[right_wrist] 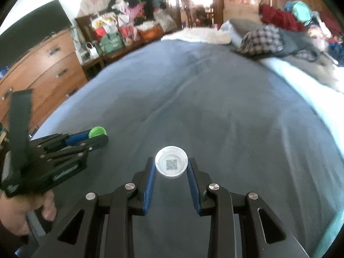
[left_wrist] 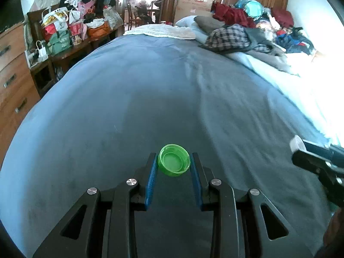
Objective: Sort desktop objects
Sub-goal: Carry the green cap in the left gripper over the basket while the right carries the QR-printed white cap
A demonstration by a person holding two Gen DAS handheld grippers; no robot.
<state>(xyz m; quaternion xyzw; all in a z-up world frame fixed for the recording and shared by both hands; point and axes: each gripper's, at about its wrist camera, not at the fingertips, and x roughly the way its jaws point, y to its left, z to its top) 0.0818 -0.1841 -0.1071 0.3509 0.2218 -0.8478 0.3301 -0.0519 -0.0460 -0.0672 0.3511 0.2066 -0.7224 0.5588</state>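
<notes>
Above the grey-blue bed [left_wrist: 150, 86], the left hand-held gripper [left_wrist: 174, 164] pinches a green plastic bottle cap [left_wrist: 173, 163] while the right hand-held gripper [right_wrist: 171, 166] pinches a white plastic bottle cap [right_wrist: 171, 165].

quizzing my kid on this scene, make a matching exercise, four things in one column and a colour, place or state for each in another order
Things:
1. green cap
2. white cap
3. checked cloth
4. dresser

Descriptions:
A. lies at the far right of the bed
B. between the right gripper's fingers
C. stands left of the bed
D. between the left gripper's fingers

Pairs: 1-D, 2-B, 3-A, 4-C
</notes>
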